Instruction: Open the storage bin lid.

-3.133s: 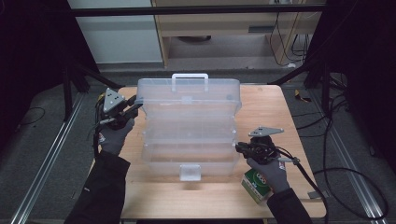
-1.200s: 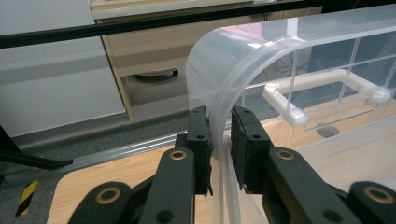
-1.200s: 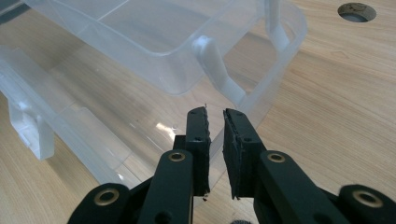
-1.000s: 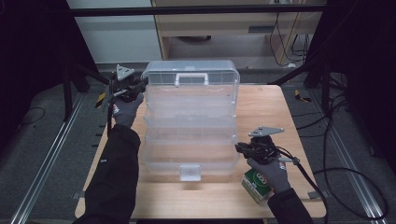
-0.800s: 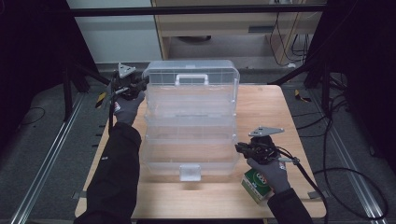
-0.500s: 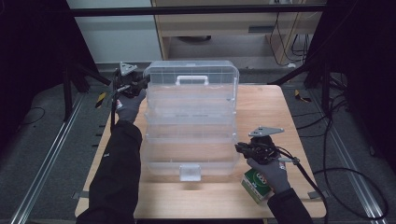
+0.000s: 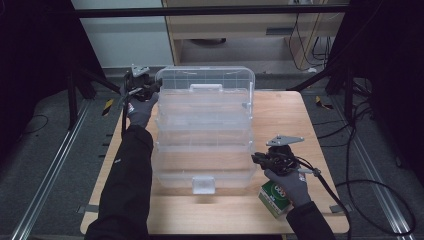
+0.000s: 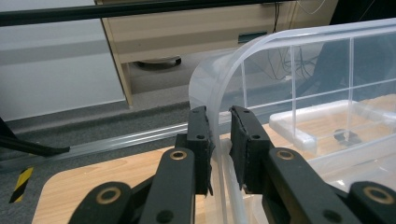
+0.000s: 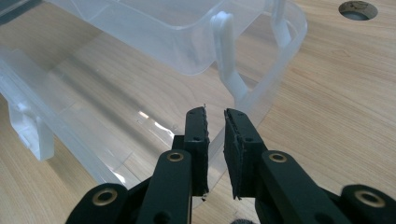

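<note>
Your left fingers (image 8: 201,140) pinch the thin rim of the clear lid (image 7: 205,82) at its rounded corner: in the left gripper view the wall runs up between the two black pads, narrowly closed on it. Your left gripper (image 7: 142,89) sits at about ten o'clock on the table (image 7: 280,107), at the far left corner of the clear tiered box (image 7: 202,135), whose lid stands nearly upright along the far edge with its long axis running nine to three. Your right gripper (image 9: 215,126) is at about four o'clock, jaws narrowly closed on the rim of the bottom tray (image 7: 200,172) at its right edge, holding the base down. So the lid lies to the right of your left hand, and that hand is the nearer one. Whatever comes next for the lid turns on its hinge line, with the right hand bracing. The green carton (image 7: 275,197) lies under your right wrist.
</note>
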`<state>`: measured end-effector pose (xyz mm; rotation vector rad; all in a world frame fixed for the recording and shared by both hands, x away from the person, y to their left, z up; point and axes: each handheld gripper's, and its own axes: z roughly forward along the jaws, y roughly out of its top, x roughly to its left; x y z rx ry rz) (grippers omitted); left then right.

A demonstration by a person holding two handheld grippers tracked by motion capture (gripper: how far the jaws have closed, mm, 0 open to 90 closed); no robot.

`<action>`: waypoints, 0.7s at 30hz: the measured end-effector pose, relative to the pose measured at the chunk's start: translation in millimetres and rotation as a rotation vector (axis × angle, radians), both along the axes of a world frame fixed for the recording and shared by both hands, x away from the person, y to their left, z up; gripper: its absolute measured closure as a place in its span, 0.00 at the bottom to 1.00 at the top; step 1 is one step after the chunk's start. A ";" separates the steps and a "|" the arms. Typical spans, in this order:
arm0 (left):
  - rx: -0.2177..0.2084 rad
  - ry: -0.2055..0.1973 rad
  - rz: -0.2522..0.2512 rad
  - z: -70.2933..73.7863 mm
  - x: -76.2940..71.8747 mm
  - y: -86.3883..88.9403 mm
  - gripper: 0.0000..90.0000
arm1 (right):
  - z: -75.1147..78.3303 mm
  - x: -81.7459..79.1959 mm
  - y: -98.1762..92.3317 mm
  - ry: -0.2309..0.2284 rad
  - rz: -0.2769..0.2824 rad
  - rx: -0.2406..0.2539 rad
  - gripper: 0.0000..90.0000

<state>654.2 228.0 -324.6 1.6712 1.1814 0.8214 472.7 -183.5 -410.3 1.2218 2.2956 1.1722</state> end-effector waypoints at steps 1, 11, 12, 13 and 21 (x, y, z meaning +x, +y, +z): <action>0.000 0.002 0.003 -0.5 1.2 -0.3 0.86 | 0.0 0.0 0.1 0.002 -0.001 0.001 0.89; 0.002 0.009 0.018 -3.9 7.5 -2.0 0.86 | -0.1 0.1 0.4 0.003 -0.004 0.002 0.88; 0.005 0.009 0.019 -4.3 7.8 -2.1 0.86 | -0.1 0.0 0.4 0.003 -0.004 0.002 0.88; 0.009 0.008 0.021 -4.9 8.5 -2.5 0.86 | -0.1 0.0 0.4 0.003 -0.004 0.002 0.88; -0.020 0.035 0.005 -11.9 14.3 1.6 0.77 | -0.1 -0.2 0.8 0.003 -0.005 -0.002 0.88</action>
